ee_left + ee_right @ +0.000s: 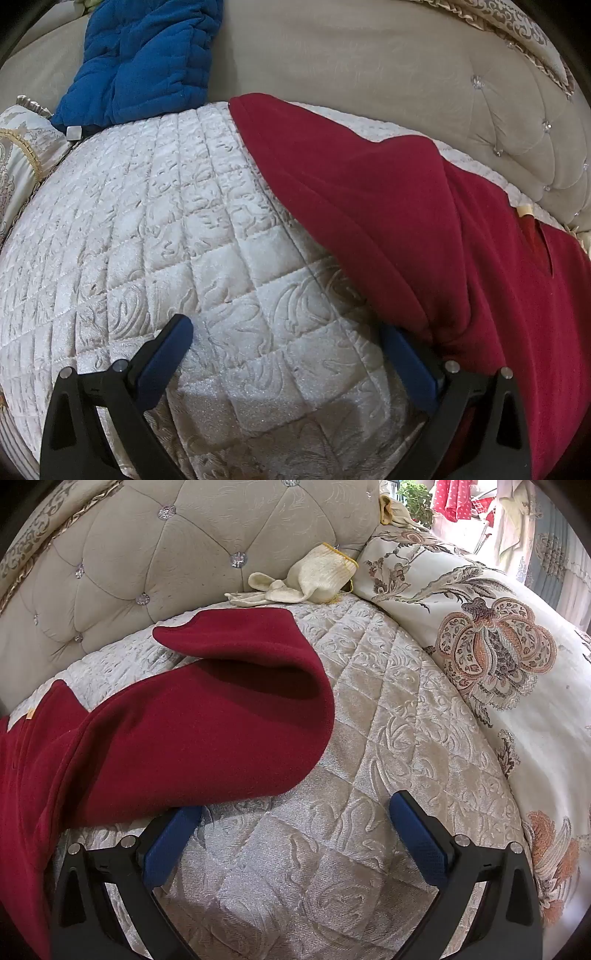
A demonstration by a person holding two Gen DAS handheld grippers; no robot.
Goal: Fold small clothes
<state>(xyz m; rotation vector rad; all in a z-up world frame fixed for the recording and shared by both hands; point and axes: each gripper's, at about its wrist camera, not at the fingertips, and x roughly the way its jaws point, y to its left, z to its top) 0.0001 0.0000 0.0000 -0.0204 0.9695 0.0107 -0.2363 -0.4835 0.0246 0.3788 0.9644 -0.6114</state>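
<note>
- My left claw [286, 332] hangs over the quilted cover [147, 221], with the garment [369, 206] to its right, against my right finger there.
- Beyond, a padded jacket [147, 59] leans on the backrest [369, 74].
- My right claw [295, 812] has the garment's sleeve [221, 686] on its left, over that finger's tip.
- Behind lie gloves [306, 579]; a patterned pillow [480, 646] sits to the right.

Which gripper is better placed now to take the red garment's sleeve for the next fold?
Probably the right gripper: open, and the curled sleeve lies just ahead. The left gripper faces mostly bare quilt.
</note>
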